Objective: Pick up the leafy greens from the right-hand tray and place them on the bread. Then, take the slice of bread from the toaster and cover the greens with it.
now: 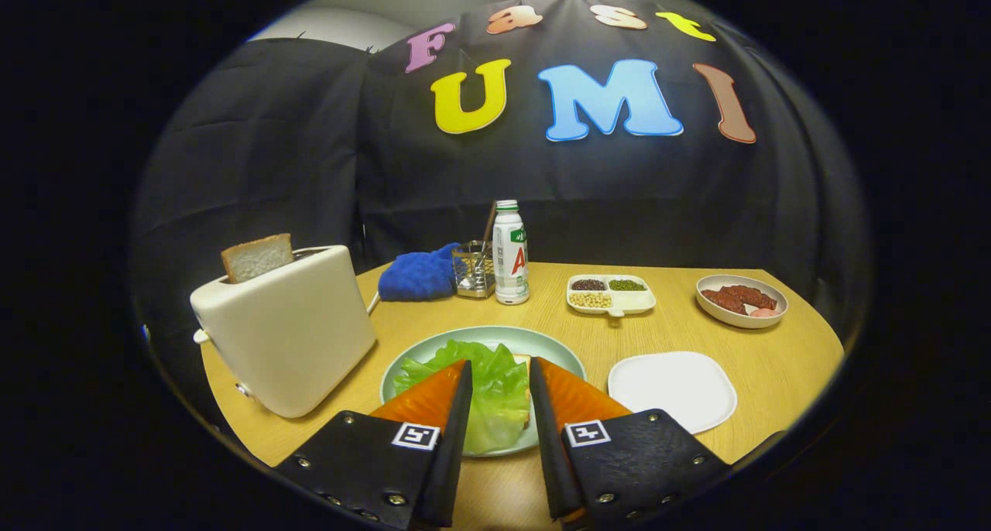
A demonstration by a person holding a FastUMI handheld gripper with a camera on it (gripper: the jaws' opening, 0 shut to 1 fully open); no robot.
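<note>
Between parted gripper (499, 370) fingers, leafy greens (488, 388)

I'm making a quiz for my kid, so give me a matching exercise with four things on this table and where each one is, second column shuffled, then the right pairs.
Things:
1. bread slice
2. lettuce
3. blue mitt
4. white tray

Places:
A. bare, beside the green plate
B. sticking up from the toaster
C. on the green plate, between the fingers of the open gripper
D. next to the metal holder, beyond the plate

Pairs: 1-B, 2-C, 3-D, 4-A
</note>
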